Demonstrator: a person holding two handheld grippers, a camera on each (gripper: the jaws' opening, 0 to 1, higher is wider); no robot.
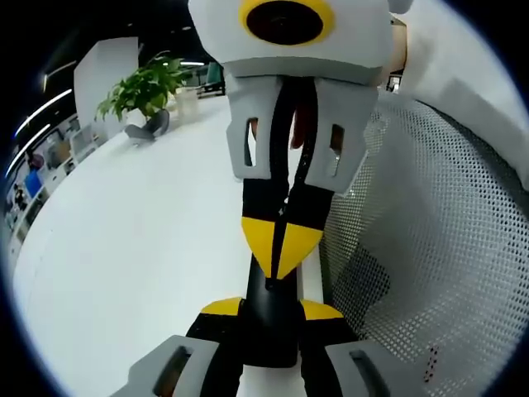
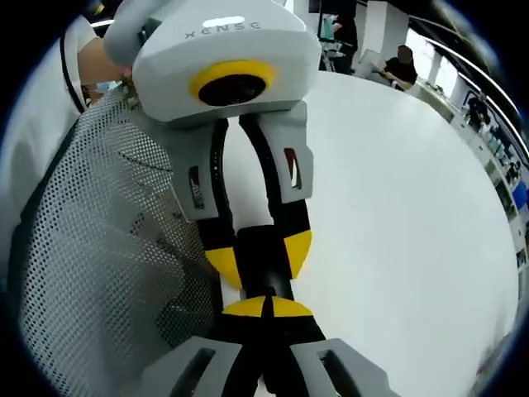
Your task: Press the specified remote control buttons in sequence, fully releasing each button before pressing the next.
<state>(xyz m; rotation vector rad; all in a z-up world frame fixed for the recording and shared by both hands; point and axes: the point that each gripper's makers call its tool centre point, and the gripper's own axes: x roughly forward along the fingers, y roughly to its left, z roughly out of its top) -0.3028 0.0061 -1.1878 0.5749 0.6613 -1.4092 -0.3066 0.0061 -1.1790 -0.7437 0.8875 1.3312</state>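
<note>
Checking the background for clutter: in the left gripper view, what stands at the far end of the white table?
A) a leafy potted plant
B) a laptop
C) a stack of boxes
A: a green leafy potted plant stands at the far edge of the white table.

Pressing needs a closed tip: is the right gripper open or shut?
Shut: on the right gripper, yellow tips meet, no gap.

Black remote control (image 1: 269, 318) between jaws.
</note>
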